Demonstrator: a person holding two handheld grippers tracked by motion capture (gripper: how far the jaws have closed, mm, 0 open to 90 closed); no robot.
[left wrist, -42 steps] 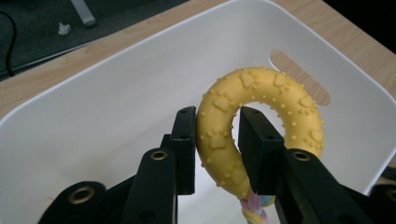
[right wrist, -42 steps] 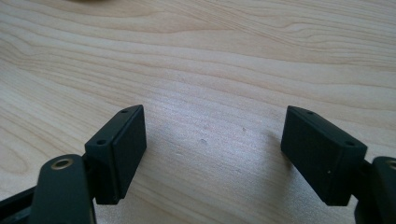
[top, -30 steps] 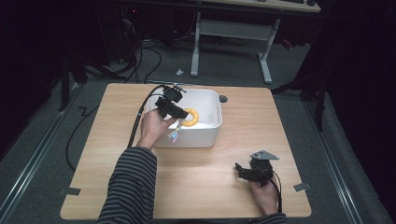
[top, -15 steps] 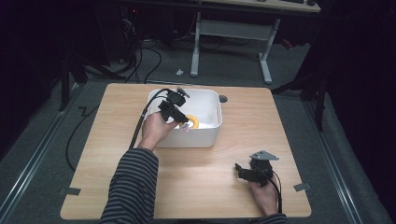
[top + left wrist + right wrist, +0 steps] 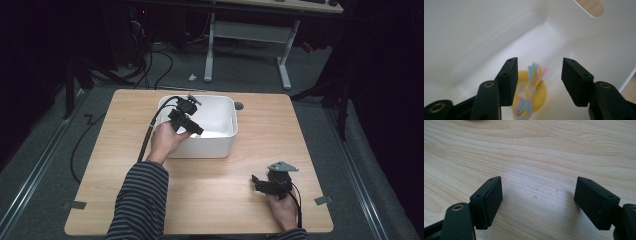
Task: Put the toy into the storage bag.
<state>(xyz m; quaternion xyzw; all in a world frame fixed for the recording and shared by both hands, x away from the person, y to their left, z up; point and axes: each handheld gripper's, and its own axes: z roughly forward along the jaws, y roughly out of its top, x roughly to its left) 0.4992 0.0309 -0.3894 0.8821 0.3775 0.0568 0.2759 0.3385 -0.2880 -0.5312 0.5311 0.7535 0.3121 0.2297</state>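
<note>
My left fingers (image 5: 509, 80) stand apart over the toy (image 5: 531, 92), a yellow ring with a pastel braid that lies on the floor of the tub (image 5: 474, 37); they have just been opening, and nothing is pinched between them now. My left gripper (image 5: 186, 121) hangs inside the tub's near-left corner. My right fingers (image 5: 490, 200) are also apart with nothing between them, and that gripper (image 5: 264, 184) sits low over bare bench (image 5: 536, 150), well apart from the tub.

Risks as I judge them: if I pull the left hand out carelessly, a finger could snag the braid and drag the toy back up, or knock the tub's wall and shove the light tub across the bench. The cable (image 5: 150, 132) draped over the rim could tug it too.

Hard to read: the toy is blurred and cut off at the bottom of the left gripper view, so I cannot tell whether it has settled flat. In the high view my hand (image 5: 165, 142) and gripper cover it.
</note>
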